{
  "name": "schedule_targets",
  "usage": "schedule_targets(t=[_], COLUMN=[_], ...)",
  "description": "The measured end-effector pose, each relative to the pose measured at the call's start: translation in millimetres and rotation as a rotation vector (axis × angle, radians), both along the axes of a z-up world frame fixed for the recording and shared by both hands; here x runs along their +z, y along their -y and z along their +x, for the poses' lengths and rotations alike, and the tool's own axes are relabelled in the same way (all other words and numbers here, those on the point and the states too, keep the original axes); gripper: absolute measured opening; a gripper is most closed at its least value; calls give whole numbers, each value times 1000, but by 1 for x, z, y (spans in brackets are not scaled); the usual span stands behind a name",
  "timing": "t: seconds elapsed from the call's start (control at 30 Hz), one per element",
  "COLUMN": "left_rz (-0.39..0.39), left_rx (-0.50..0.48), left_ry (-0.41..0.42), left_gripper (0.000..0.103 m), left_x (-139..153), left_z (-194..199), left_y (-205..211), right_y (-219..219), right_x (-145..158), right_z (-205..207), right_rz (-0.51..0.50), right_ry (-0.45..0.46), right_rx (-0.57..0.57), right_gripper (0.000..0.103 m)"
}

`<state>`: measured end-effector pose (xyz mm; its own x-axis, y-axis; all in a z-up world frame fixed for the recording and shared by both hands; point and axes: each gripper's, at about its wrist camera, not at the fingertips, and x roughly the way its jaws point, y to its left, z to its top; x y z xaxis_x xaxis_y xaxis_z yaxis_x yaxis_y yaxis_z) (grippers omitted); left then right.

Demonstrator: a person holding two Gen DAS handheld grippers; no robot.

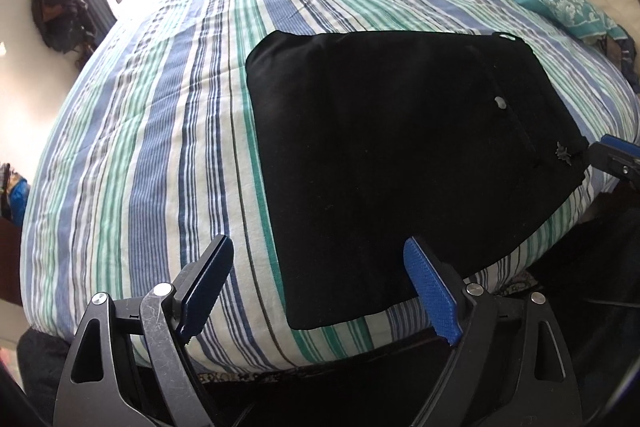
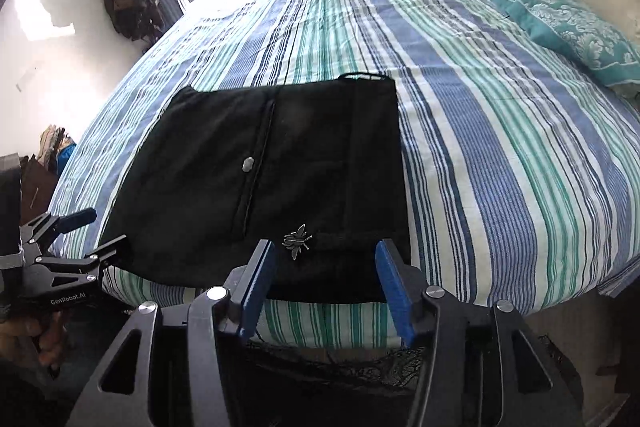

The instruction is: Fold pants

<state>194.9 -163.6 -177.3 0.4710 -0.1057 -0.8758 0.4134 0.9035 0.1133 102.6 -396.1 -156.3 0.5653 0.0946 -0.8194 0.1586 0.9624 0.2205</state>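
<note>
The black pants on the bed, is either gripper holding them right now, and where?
Neither. The left gripper and right gripper are open over the black pants.

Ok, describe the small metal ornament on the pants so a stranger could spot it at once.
Start at the striped bed and find the folded black pants near its front edge. Near the pants' front edge sits the ornament, a silvery insect-like shape with thin spread legs. The only other metal piece, a plain oval button, lies further back.
</note>
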Motion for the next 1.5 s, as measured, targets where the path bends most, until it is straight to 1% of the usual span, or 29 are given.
schedule_targets(t=[0.07,0.17,0.3,0.5,0.63,0.7,0.73,0.8,0.83,0.87,0.9,0.93,0.97,1.07,1.13,1.17,1.23,1.27,1.3,1.33,1.37,1.4,1.47,1.5], left_rz=[1,3,1,9,7,-36,-71,-148,-198,-247,-292,-329,-346,-375,-423,-449,-459,-455,-446,-432,-456,-438,-394,-384], left_rx=[-1,-6,-10,-12,-9,-7,3,33,48,63,69,65,67,76,72,75,85,84,73,55,19,21,13,8], left_ry=[-2,-1,6,18,5,-1,-1,-24,-53,-91,-138,-194,-241,-320,-375,-397,-407,-411,-423,-427,-437,-432,-383,-361], left_gripper=[88,88,88,88,88,88,89,97,97,97,97,97,97,97,97,100,102,102,100,92,48,39,26,22], left_x=[1,3,7,9,11,19,24,30,30,26,20,11,0,-28,-43,-48,-52,-54,-55,-55,-51,-46,-32,-23], left_z=[-1,-2,-3,-3,-1,5,10,26,36,46,57,67,77,91,95,96,97,98,99,99,98,97,93,92], left_y=[0,0,2,1,-2,-12,-20,-40,-51,-61,-69,-75,-78,-80,-77,-75,-68,-62,-55,-48,-41,-35,-27,-25], right_y=[3,10,21,22,19,20,25,42,53,63,72,79,86,94,91,90,88,87,84,82,80,79,75,70], right_x=[5,6,3,-1,-5,-6,-6,-6,-6,-7,-11,-17,-25,-55,-77,-84,-87,-89,-91,-91,-89,-88,-77,-70], right_z=[-11,-21,-26,-25,-23,-22,-21,-17,-14,-7,2,12,23,53,70,75,79,81,84,85,85,85,84,84], right_rz=[0,24,58,64,66,104,148,235,252,257,264,278,309,438,500,516,554,598,635,606,596,611,618,605], right_ry=[44,79,81,72,66,75,86,112,114,106,85,55,25,-58,-130,-139,-108,-109,-128,-139,-143,-137,-110,-99], right_rx=[-54,-128,-197,-203,-192,-176,-164,-155,-158,-148,-123,-92,-57,20,58,59,69,88,112,125,145,153,169,181], right_gripper=[73,74,74,74,74,74,74,74,78,88,92,92,92,92,92,93,92,76,71,64,52,45,38,36])
